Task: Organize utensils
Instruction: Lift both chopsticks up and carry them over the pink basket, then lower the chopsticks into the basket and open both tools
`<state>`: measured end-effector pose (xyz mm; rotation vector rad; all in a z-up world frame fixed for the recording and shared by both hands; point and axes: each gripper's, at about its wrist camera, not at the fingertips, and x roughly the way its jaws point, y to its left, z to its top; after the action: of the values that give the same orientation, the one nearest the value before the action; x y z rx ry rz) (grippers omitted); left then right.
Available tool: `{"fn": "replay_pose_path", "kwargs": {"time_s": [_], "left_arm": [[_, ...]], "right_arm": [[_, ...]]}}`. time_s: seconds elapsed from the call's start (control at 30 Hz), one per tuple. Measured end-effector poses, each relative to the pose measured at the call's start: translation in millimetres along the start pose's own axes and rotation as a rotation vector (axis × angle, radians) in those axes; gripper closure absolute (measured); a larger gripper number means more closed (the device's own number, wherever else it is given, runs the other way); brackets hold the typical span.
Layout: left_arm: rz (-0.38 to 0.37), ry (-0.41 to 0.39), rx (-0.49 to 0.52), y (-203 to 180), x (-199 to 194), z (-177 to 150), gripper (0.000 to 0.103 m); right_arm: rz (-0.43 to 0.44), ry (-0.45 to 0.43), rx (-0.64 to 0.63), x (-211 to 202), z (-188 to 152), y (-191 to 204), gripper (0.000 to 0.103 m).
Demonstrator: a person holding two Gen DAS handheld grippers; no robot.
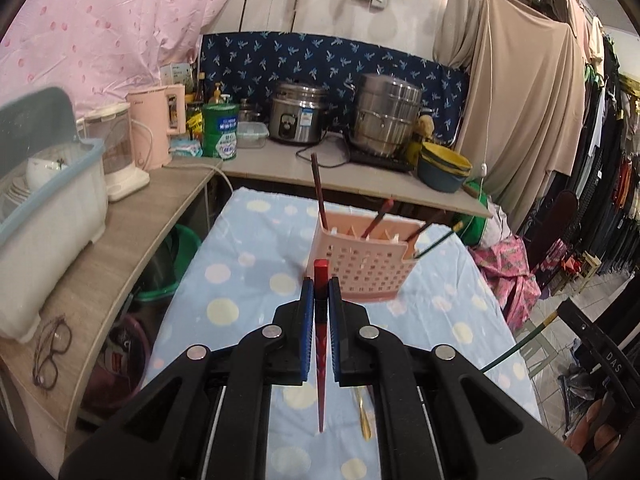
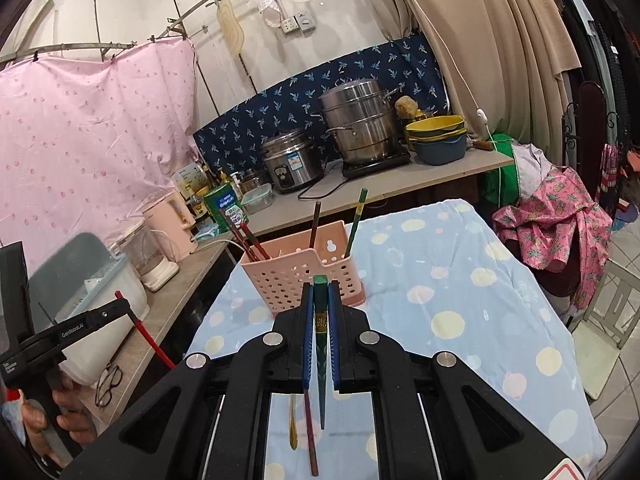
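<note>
The left gripper point(image 1: 318, 292) is clenched on a red tapered chopstick point(image 1: 320, 360), and the right gripper point(image 2: 320, 300) is clenched on a dark green chopstick with gold markings point(image 2: 321, 344). Each stick hangs between the blue pads with its thick end poking up just past the fingertips and its thin tip pointing down toward the cloth. Ahead stands the pink perforated plastic utensil basket point(image 2: 304, 276) on the table covered by a light blue cloth with pale dots point(image 2: 460, 280); it already holds several chopsticks leaning in separate compartments.

The step in hand appears to be carrying both sticks to the basket. To do it well, each thin tip should clear the basket rim before lowering, so the stick does not catch on a divider or tip the light basket. Matching colours seems sensible: a green stick point(image 2: 357, 216) stands at the basket's right end in the right wrist view, dark red ones point(image 2: 248, 240) at its left. Lowering one stick at a time would likely keep the two grippers from crowding each other. More utensils point(image 2: 308, 432) lie on the cloth beneath.
</note>
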<state>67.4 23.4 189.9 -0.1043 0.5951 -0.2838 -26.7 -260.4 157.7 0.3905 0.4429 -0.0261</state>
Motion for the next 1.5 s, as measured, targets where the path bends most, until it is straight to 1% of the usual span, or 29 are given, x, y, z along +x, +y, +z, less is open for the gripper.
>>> {"fn": "replay_pose_path", "kwargs": {"time_s": [0.27,0.63,0.8,0.87,0.93,1.1,1.3,1.5], "left_arm": [[-0.006,-0.076,-0.02,-3,7,45,0.096],[-0.004,-0.235,-0.002,-18,16,113,0.096],[0.003,-0.312,0.009,-26,30,131,0.096],[-0.003,-0.342,0.006,-27,38,136,0.096],[-0.013,-0.35,0.004,-28,46,139,0.096],[0.004,-0.347,0.004,-31,71,142,0.096],[0.005,-0.31,-0.002,-26,95,140,0.096],[0.011,-0.265,0.005,-28,113,133,0.096]], "right_arm": [[-0.002,-0.072,0.031,9,40,-5,0.096],[0.022,-0.213,0.054,35,112,8,0.096],[0.039,-0.286,0.069,51,140,19,0.096],[0.05,-0.302,0.082,61,147,22,0.096],[0.054,-0.301,0.09,73,150,24,0.096],[0.038,-0.258,0.078,107,148,29,0.096],[0.019,-0.187,0.063,136,138,29,0.096],[0.004,-0.137,0.057,157,130,29,0.096]]}}
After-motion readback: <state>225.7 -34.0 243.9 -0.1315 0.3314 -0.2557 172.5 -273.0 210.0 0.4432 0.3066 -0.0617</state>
